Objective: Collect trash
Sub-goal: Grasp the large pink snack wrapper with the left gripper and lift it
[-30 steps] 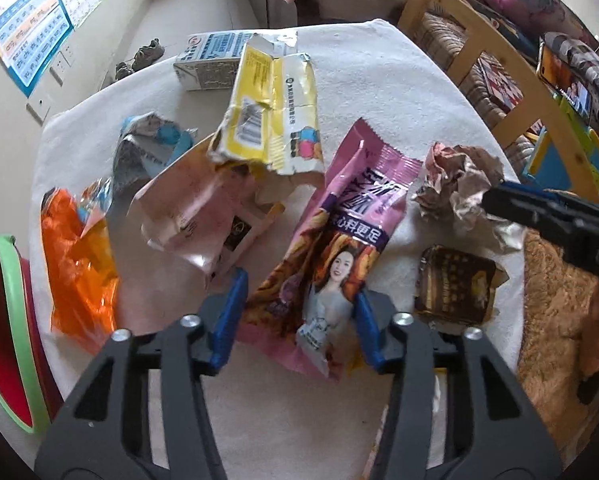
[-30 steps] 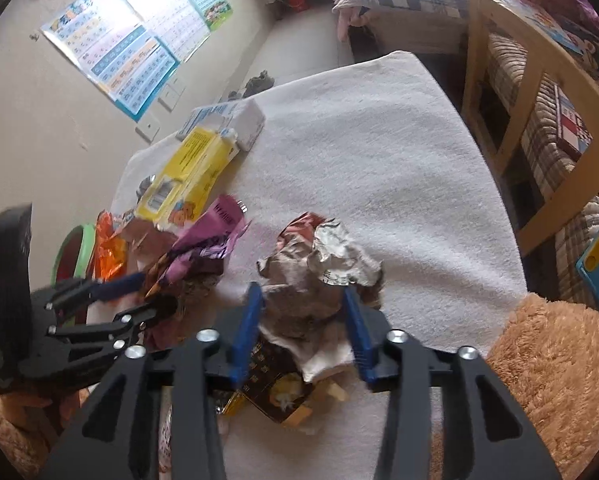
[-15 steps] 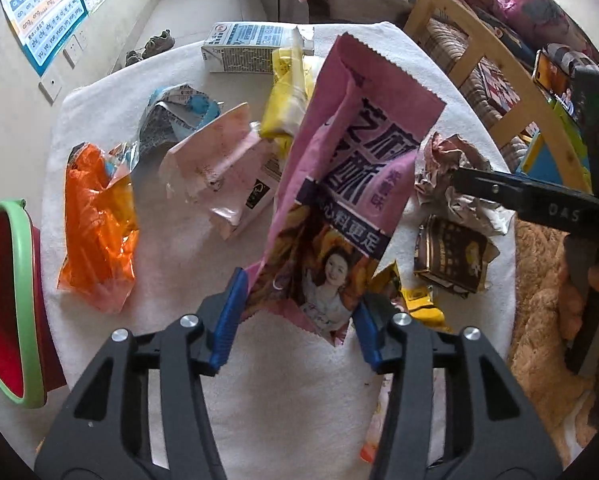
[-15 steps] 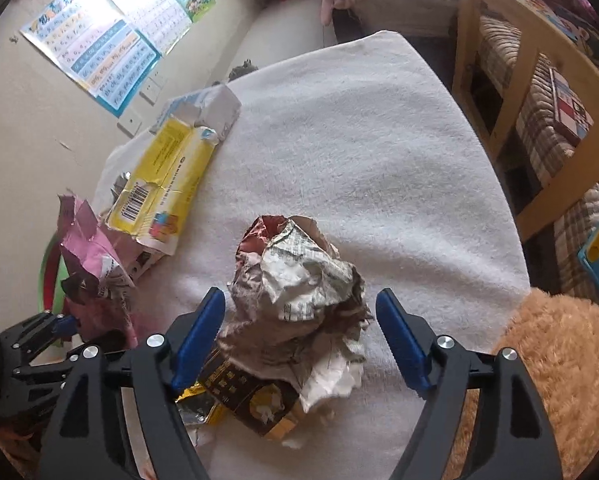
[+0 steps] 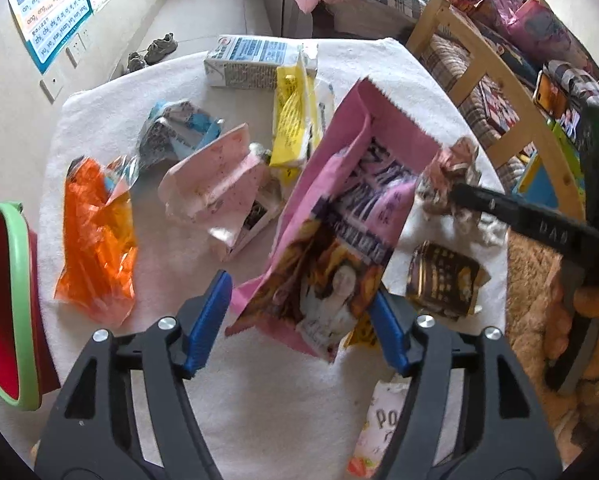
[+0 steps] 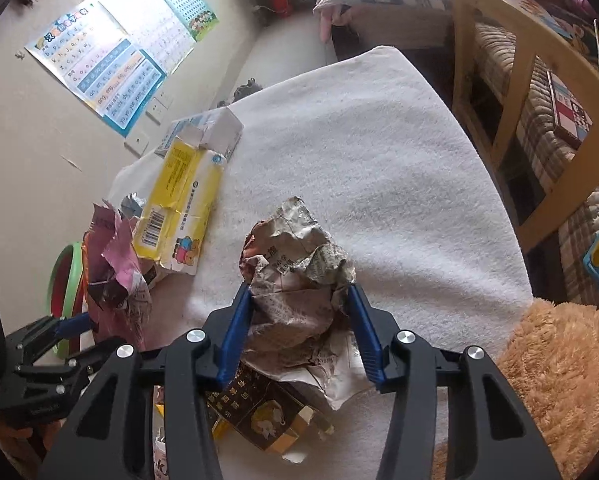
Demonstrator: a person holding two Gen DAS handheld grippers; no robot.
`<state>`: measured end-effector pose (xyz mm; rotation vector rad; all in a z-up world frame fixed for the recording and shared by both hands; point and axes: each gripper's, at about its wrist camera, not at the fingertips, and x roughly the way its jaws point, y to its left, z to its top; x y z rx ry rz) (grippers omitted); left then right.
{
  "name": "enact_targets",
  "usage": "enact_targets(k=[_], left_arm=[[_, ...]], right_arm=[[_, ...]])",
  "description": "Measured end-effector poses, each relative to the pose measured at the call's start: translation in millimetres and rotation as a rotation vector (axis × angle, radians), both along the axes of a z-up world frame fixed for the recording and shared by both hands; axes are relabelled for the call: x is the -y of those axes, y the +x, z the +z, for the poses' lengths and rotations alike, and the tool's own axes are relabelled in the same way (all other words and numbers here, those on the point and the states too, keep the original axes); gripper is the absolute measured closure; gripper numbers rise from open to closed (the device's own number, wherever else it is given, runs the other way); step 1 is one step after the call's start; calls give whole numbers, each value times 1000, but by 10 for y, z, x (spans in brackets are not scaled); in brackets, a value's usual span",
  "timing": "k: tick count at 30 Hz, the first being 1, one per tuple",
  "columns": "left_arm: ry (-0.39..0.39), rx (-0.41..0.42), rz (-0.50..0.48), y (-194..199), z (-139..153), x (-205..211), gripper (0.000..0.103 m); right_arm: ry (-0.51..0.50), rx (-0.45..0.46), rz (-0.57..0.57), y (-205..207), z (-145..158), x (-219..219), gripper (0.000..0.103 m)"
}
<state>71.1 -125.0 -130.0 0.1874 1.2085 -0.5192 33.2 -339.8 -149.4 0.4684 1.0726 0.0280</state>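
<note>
A pink snack bag stands tilted between the fingers of my left gripper. Its jaws are opening: the left pad stands clear of the bag and the right pad is at the bag's edge. A crumpled newspaper ball sits on the white cloth-covered table. My right gripper is closing, and both blue pads press on the ball's sides. The red bin with a green rim stands off the table's left edge.
Around the bag lie an orange wrapper, a pale pink paper bag, a blue-white wrapper, a yellow flattened carton, a milk box and a brown wrapper. A wooden chair stands to the right.
The left gripper lifted the pink bag off the table, and its jaws have since widened. The right gripper opened wide around the paper ball, then closed on it.
</note>
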Motion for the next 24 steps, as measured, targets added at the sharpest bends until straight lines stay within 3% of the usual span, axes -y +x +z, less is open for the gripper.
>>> enact_targets(k=[6,9,13,24], left_arm=[[26,-5,-47,60,-86,227,39],[21,-20,-58,27,-132,265,51],[26,12,-62,-51,-77,245,57],[-106,31,116,-101,202,-304,61]], right_arm=[[-1,0,4,-5,-1,-1,56],[1,0,2,-3,-6,5,55],[0,-1,3,-3,-8,7,55],[-41,21,24,-9,38,-69,55]])
